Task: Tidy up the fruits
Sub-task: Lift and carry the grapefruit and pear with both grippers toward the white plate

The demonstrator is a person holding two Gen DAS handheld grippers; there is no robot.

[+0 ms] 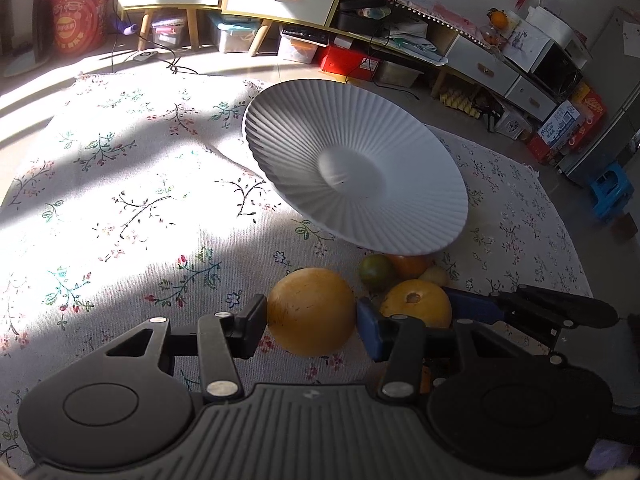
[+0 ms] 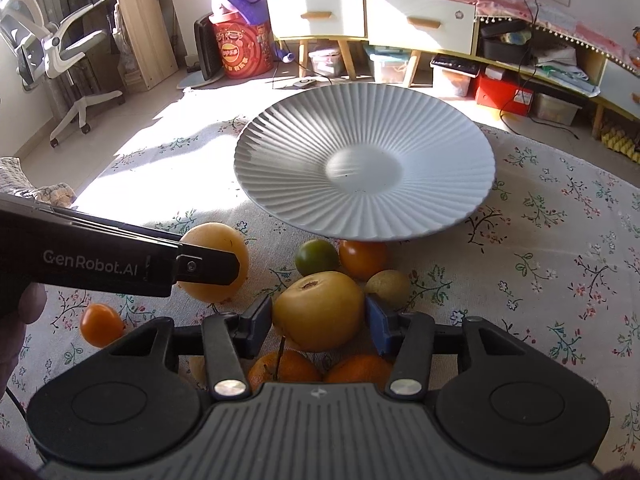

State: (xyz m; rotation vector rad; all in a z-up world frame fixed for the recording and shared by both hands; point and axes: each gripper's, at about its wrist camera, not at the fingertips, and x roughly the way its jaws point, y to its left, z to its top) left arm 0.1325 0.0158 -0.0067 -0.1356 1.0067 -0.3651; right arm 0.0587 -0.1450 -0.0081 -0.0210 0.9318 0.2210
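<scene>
A lived-in home room. Beyond the tongs stand a drawer cabinet (image 2: 376,16), storage boxes (image 2: 504,94) and an office chair (image 2: 52,48). A floral cloth (image 2: 560,240) covers the desk.

We look from each gripper's wrist, forward and steeply down along its fingers, close above the floral cloth (image 1: 132,208). Our left view faces the ribbed plate (image 1: 360,168) from the left; our right view faces it squarely. Both share the plate, the fruit cluster and the far cabinets (image 2: 400,20).
</scene>
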